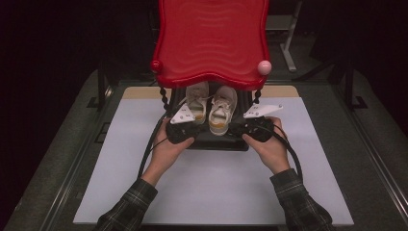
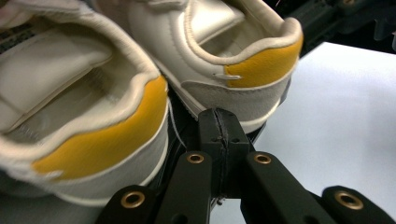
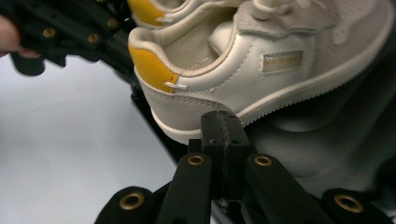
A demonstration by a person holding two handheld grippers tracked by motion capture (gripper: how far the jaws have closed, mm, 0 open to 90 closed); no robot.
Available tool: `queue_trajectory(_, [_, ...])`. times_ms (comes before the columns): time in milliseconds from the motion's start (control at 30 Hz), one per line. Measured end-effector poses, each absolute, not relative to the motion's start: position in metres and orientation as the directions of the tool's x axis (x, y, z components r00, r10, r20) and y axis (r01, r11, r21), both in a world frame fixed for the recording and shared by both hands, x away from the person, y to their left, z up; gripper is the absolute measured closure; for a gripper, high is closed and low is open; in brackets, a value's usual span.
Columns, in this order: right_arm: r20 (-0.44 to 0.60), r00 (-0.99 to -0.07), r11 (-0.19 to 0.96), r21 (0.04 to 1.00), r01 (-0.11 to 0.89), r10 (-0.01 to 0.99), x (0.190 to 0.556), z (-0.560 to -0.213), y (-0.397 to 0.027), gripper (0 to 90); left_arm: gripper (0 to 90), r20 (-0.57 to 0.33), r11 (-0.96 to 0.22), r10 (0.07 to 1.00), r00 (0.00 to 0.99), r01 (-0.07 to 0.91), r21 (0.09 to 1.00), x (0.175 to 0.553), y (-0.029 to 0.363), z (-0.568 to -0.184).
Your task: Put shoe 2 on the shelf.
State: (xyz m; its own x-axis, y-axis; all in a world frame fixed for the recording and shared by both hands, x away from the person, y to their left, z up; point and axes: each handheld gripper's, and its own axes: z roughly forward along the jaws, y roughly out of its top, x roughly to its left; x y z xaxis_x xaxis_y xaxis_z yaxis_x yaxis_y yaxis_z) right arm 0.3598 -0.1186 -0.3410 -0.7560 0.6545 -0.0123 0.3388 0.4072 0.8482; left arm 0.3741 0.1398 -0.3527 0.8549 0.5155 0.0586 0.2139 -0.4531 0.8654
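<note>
Two cream shoes with yellow heel tabs, left shoe (image 1: 196,103) and right shoe (image 1: 223,109), sit on a black stand (image 1: 216,142) beneath a red tray (image 1: 211,41) on the bench (image 1: 211,187). No lettering is legible. Left hand-held gripper (image 2: 219,122) and right hand-held gripper (image 3: 223,125), jaws together and empty, rest at the heels.

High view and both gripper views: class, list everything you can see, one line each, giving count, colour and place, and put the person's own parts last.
Sneakers: two, cream-white with yellow heel patches, side by side on the black shelf, heels toward the person.
Red top: one, glossy red with wavy edges, above the sneakers.
Knobs: one red at the top's left corner, one pink at its right corner.
Black shelf: one, black, under the sneakers, on the white mat.
White mat: one, white, covering the table.
Table: one, grey, beneath the mat.
Left tool: one, black, jaws shut on nothing, tips at the shelf's edge by the heels.
Right tool: one, black, jaws shut on nothing, below the right sneaker's heel.
Sleeves: two, dark plaid, at the bottom.
</note>
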Motion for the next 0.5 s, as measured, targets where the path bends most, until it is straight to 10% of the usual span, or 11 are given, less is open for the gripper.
queue_trajectory(500, [-0.071, -0.675, 0.390, 0.858, 0.335, 0.734, 0.3654, -0.3396, -0.1158, 90.0, 89.8, 0.036, -0.423, 0.513, 0.858, 0.216, 0.880, 0.3780, 0.1338, -0.3505])
